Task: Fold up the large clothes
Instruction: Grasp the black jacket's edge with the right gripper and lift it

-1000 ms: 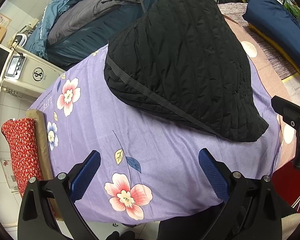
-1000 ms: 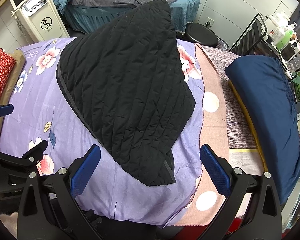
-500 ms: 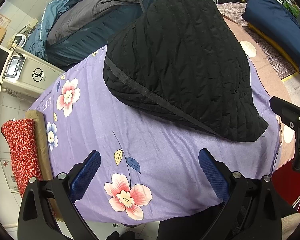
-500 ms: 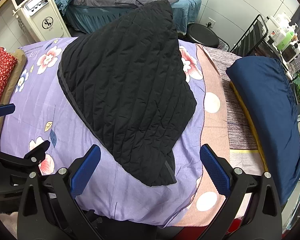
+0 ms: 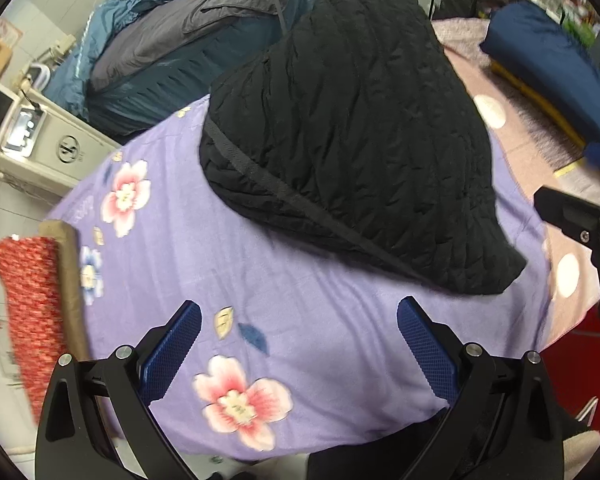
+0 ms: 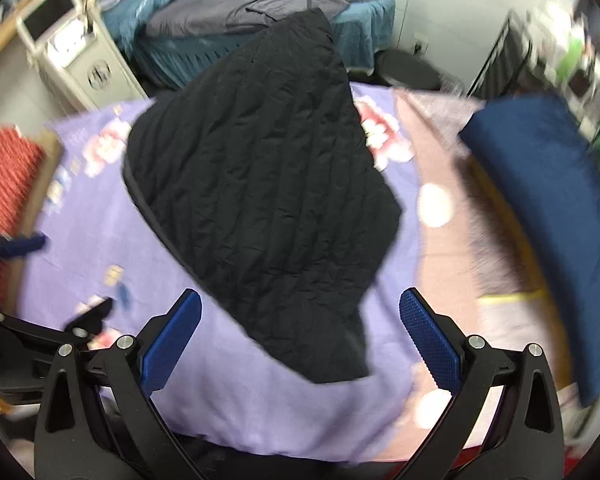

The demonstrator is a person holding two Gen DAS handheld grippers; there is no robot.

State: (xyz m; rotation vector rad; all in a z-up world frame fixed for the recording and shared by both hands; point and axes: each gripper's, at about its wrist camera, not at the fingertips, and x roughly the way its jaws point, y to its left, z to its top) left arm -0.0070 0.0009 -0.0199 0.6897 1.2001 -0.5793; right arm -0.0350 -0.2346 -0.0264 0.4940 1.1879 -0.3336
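A black quilted garment (image 5: 352,136) lies folded on a purple floral sheet (image 5: 228,264), reaching toward the far edge; it also shows in the right wrist view (image 6: 260,184). My left gripper (image 5: 299,350) is open and empty above the sheet's near edge, short of the garment. My right gripper (image 6: 300,338) is open and empty, hovering over the garment's near corner (image 6: 336,360). Part of the right gripper shows at the right edge of the left wrist view (image 5: 592,236). The left gripper's frame shows at the left of the right wrist view (image 6: 40,332).
A dark blue folded bundle (image 6: 548,208) lies on the pink dotted cloth (image 6: 448,240) to the right. A red patterned cushion (image 5: 32,300) sits at the left edge. A white machine (image 5: 40,140) and a bed with grey-blue bedding (image 5: 188,40) stand behind.
Both grippers have shifted slightly, and the right wrist view is now blurred by motion. The garment lies as before. Both jaws stay open.
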